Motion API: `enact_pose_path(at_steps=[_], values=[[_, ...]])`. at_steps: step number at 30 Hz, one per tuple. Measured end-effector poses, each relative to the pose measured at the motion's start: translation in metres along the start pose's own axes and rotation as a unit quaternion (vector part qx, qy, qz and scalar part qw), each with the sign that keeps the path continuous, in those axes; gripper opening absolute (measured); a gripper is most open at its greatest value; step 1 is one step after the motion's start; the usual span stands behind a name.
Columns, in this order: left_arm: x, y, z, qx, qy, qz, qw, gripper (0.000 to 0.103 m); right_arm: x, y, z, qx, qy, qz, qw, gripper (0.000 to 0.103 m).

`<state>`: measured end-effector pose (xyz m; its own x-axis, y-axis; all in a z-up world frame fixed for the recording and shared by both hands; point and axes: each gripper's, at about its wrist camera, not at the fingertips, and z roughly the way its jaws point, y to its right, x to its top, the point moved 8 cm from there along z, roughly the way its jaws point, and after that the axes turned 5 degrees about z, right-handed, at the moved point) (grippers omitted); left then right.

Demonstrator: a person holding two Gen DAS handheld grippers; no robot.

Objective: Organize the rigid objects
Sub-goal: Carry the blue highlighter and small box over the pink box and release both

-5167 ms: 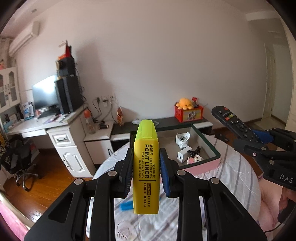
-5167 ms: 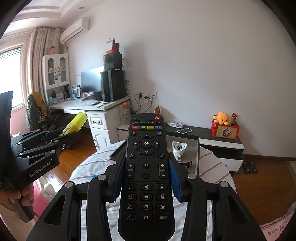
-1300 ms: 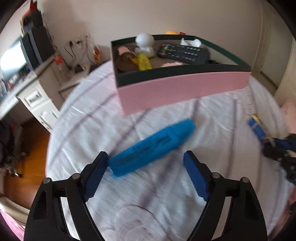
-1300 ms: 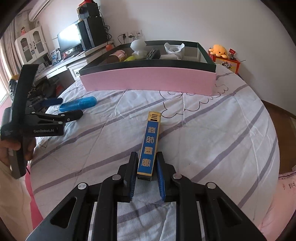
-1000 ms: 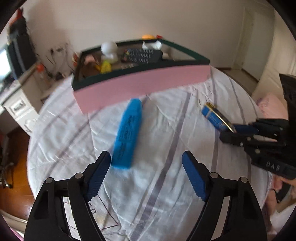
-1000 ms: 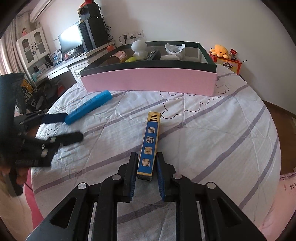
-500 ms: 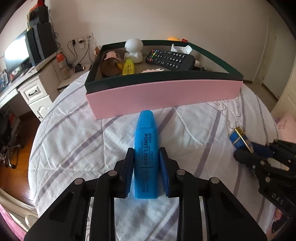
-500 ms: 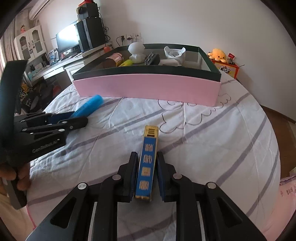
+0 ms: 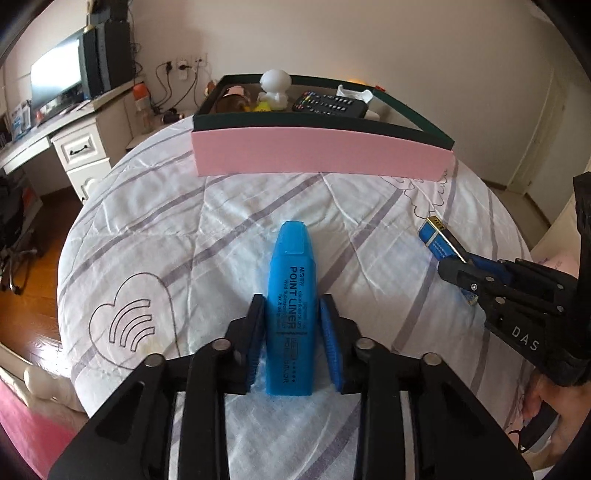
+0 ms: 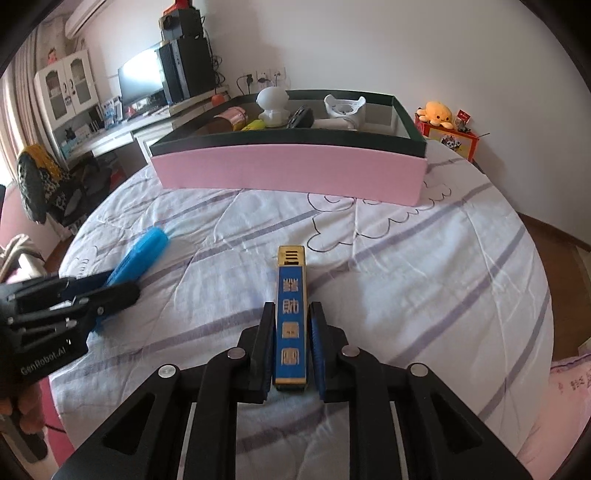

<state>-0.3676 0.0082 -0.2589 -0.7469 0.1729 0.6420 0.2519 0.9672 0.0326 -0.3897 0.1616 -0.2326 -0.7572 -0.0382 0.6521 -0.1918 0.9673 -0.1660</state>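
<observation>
Already the box (image 9: 321, 157) holds a remote (image 9: 330, 104) and other bits; 2 items remain on the bed: left gripper (image 9: 293, 341) clamps the highlighter (image 9: 291, 314), right gripper (image 10: 291, 349) clamps the blue bar (image 10: 291, 317)

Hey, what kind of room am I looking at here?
Most likely a home bedroom or study. A white desk with drawers carries a computer monitor, a wall-mounted air conditioner hangs near the ceiling, and an orange plush toy sits on a low cabinet.
</observation>
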Motion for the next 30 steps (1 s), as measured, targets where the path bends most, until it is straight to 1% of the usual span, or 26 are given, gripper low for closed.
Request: enact_pose_path(at_steps=[1, 3, 5, 7, 8, 9, 10, 12, 16, 24, 26, 28, 30], values=[[0.001, 0.0, 0.0, 0.002, -0.001, 0.001, 1.0, 0.038, 0.0, 0.0, -0.001, 0.0, 0.002, 0.002, 1.0, 0.017], [0.005, 0.001, 0.003, 0.007, 0.0, 0.006, 1.0, 0.043, 0.0, -0.001, 0.0, -0.008, 0.003, -0.004, 1.0, 0.017], [0.006, 0.002, 0.006, 0.017, 0.003, 0.015, 0.9997, 0.043, 0.001, -0.003, 0.001, -0.013, 0.003, -0.008, 1.0, 0.017], [0.005, 0.003, 0.007, 0.023, 0.012, 0.024, 0.9994, 0.04, 0.002, -0.004, 0.002, -0.014, 0.001, -0.011, 1.0, 0.017], [0.005, 0.003, 0.007, 0.028, 0.017, 0.028, 0.9991, 0.037, 0.002, -0.004, 0.002, -0.014, 0.001, -0.011, 1.0, 0.017], [0.005, 0.003, 0.007, 0.033, 0.023, 0.03, 0.9988, 0.027, 0.002, -0.004, 0.003, -0.014, 0.001, -0.012, 1.0, 0.017], [0.006, 0.001, 0.006, 0.033, 0.027, 0.025, 0.9988, 0.027, 0.002, -0.004, 0.003, -0.015, 0.001, -0.012, 1.0, 0.017], [0.006, -0.002, 0.005, 0.023, 0.031, 0.014, 0.9992, 0.027, 0.002, -0.005, 0.004, -0.021, 0.002, -0.018, 1.0, 0.017], [0.006, -0.002, 0.003, 0.025, 0.032, 0.014, 0.9991, 0.027, 0.002, -0.006, 0.004, -0.025, 0.004, -0.025, 0.999, 0.017], [0.006, 0.0, -0.01, 0.03, 0.038, 0.011, 0.9988, 0.027, 0.001, 0.0, -0.002, 0.006, 0.012, 0.01, 1.0, 0.015], [0.006, -0.001, -0.017, 0.039, 0.043, 0.014, 0.9982, 0.027, 0.001, 0.001, -0.003, 0.007, 0.013, 0.017, 1.0, 0.015], [0.007, 0.0, -0.023, 0.036, 0.046, 0.018, 0.9981, 0.027, 0.0, -0.001, -0.005, 0.008, 0.012, 0.019, 1.0, 0.015], [0.008, 0.0, -0.029, 0.041, 0.051, 0.019, 0.9977, 0.027, 0.001, -0.003, -0.009, 0.014, 0.016, 0.022, 1.0, 0.016]])
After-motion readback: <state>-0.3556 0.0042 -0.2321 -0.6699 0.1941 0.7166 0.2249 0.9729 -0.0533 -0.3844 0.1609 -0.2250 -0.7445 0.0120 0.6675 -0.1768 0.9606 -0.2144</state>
